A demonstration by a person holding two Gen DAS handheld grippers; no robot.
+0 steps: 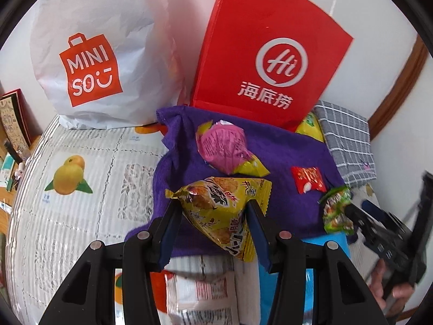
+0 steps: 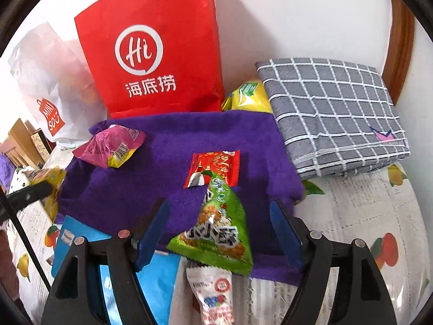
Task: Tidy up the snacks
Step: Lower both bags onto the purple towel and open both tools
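Yellow snack packet (image 1: 219, 211) clamped in the left gripper (image 1: 213, 216) over the purple towel (image 1: 284, 157).
Green packet (image 2: 216, 227) lies loose between the right gripper's (image 2: 219, 233) spread jaws (near edge); towel's middle bare; bottom pouches cut off.

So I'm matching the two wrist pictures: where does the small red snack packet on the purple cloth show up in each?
Left wrist view: the small red packet lies right of centre on the purple cloth.
Right wrist view: the small red packet lies near the centre, just behind the green snack bag.
Shared landmark: the red paper bag stands behind the cloth.
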